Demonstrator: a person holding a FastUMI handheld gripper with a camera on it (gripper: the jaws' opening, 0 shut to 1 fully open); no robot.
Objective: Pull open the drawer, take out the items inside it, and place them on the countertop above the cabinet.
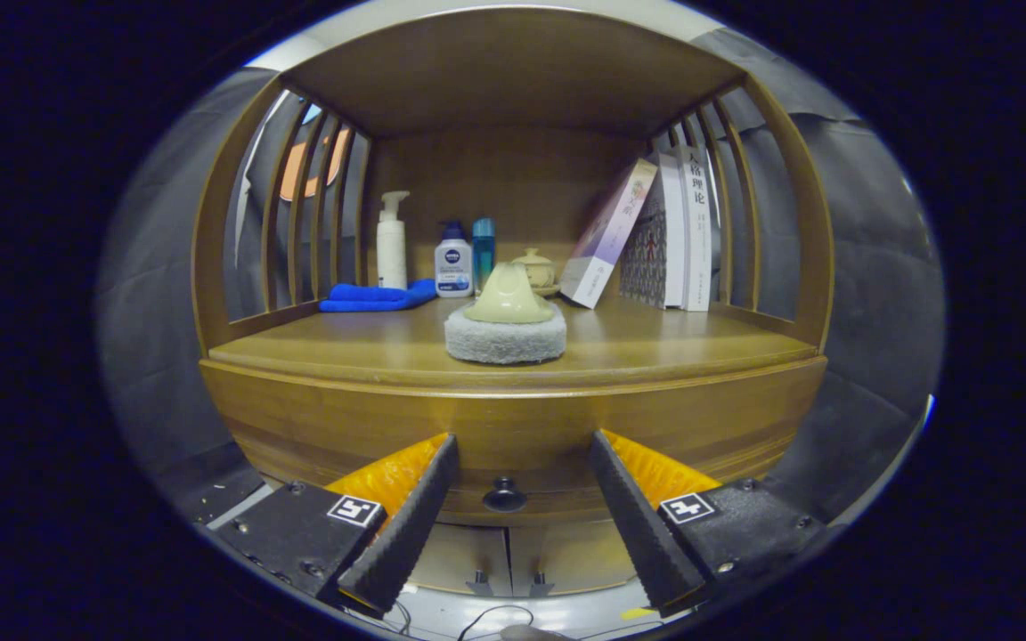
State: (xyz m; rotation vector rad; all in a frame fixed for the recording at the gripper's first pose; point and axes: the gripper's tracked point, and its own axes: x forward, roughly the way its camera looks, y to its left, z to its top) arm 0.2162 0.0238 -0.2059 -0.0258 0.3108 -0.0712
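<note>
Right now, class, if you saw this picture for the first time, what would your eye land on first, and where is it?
First, the scrubber, a pale handle on a grey pad, at the front middle of the countertop, beyond the fingers. Next, the dark drawer knob on the closed drawer, sitting in the gap between the open fingers. Behind, a blue cloth lies left and books lean right.

A small white bottle (453, 261) with a blue cap carries a dark blue NIVEA badge. The white book (696, 230) spine reads 人格理论, possibly with smaller unreadable print.
</note>
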